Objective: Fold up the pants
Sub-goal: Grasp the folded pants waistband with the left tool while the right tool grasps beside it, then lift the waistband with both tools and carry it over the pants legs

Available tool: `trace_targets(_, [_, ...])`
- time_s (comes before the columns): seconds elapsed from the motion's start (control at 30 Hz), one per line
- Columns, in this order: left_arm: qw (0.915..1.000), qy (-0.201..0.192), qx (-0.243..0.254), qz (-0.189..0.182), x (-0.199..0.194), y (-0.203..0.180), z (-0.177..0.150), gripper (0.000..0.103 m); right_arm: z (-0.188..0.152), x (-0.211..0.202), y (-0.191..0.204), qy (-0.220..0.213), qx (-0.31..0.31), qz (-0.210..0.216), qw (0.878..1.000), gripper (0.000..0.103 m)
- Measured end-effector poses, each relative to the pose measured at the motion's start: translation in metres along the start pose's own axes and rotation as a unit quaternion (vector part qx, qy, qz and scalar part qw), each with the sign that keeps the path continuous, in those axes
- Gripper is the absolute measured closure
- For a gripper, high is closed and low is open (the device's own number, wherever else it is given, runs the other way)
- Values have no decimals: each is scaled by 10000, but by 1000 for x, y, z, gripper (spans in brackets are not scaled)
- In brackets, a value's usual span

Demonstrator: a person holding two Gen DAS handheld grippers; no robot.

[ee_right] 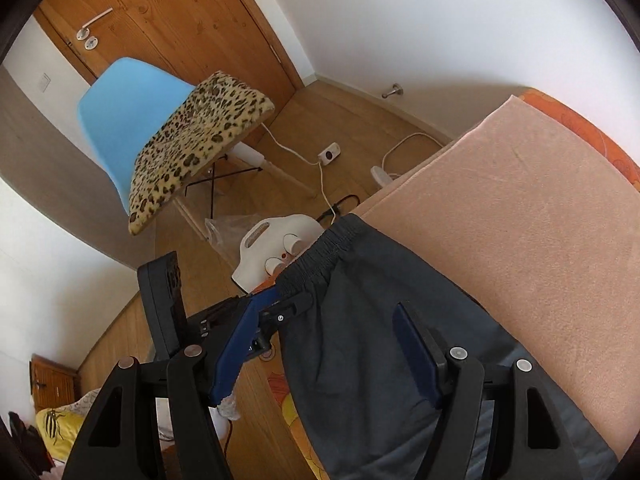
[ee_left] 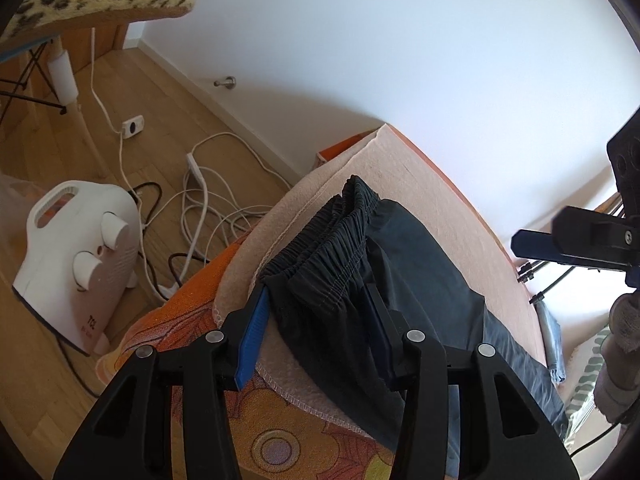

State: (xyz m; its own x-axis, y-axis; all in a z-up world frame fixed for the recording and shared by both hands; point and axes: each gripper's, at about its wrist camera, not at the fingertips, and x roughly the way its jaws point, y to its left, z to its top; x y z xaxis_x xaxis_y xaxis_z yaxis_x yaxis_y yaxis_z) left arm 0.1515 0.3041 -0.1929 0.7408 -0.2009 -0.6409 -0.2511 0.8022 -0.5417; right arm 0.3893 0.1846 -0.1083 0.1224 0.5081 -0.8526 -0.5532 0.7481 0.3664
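Observation:
Dark grey pants [ee_left: 352,264] with an elastic waistband lie on a pink towel [ee_left: 404,168] on the bed. My left gripper [ee_left: 316,304] is open, its blue pads [ee_left: 254,340] on either side of the waistband's near end. In the right wrist view the pants [ee_right: 360,320] lie between the open fingers of my right gripper [ee_right: 324,340], which hovers above the cloth. The left gripper also shows there [ee_right: 288,300], at the waistband's edge. The right gripper shows at the right edge of the left wrist view [ee_left: 560,244].
An orange patterned bedspread [ee_left: 192,312] lies under the towel. On the wooden floor stand a white fan heater [ee_left: 76,264], white cables and a power strip [ee_left: 196,184]. A blue chair [ee_right: 128,120] with a leopard cushion [ee_right: 192,140] stands by the door. A drying rack [ee_left: 536,280] stands at right.

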Motion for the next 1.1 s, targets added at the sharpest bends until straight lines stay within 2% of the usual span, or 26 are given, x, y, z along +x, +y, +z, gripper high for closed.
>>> trace_targets(0.03, [10000,-44,24,8,0,0,-1,76,8,13,5,160,-11,-128,9998,31])
trace_targets(0.07, [10000,-89,41,12,1,1,-2,80,17,27,9,290,32,-258,9992,31])
trace_targets(0.17, [9996,-264,117,-32,-2,1,-5,85,35,62,16,664,249,-277,9971,31])
trace_targets(0.3, [9978,-492,442,16,-5,-9,-8,87,52,103,20,1076,423,-482,9921,31])
trace_targets(0.47, [9934,-614,969,67,-5,-24,-13,88,61,135,26,1446,238,-835,9857,31])
trace_targets(0.57, [9905,-658,1203,78,-5,-31,-17,88,63,154,26,1730,128,-1129,9783,39])
trace_targets(0.63, [9893,-673,1293,86,-5,-33,-20,88,62,160,27,1777,8,-1279,9757,41])
trace_targets(0.67, [9890,-671,1317,95,-4,-34,-21,88,61,161,28,1775,-59,-1340,9749,46])
trace_targets(0.7, [9888,-661,1335,99,-4,-34,-22,88,59,162,29,1761,-162,-1455,9734,55])
trace_targets(0.73, [9886,-646,1358,114,-4,-34,-22,88,58,161,30,1751,-278,-1572,9715,59])
trace_targets(0.8, [9877,-672,1392,219,-6,-34,-25,87,58,159,27,1708,-308,-1523,9730,66])
trace_targets(0.83, [9872,-713,1399,294,-9,-34,-27,84,58,157,24,1675,-243,-1460,9747,68])
trace_targets(0.87, [9869,-735,1380,403,-11,-34,-27,69,59,155,20,1645,-153,-1379,9766,73])
trace_targets(0.93, [9879,-767,1250,504,-13,-31,-26,47,59,149,16,1550,-2,-1235,9802,81])
trace_targets(1.0, [9912,-700,1051,404,-11,-25,-20,46,57,145,14,1456,110,-1130,9828,88])
trace_targets(1.1, [9945,-545,865,237,-3,-21,-12,46,55,137,9,1339,254,-998,9856,90])
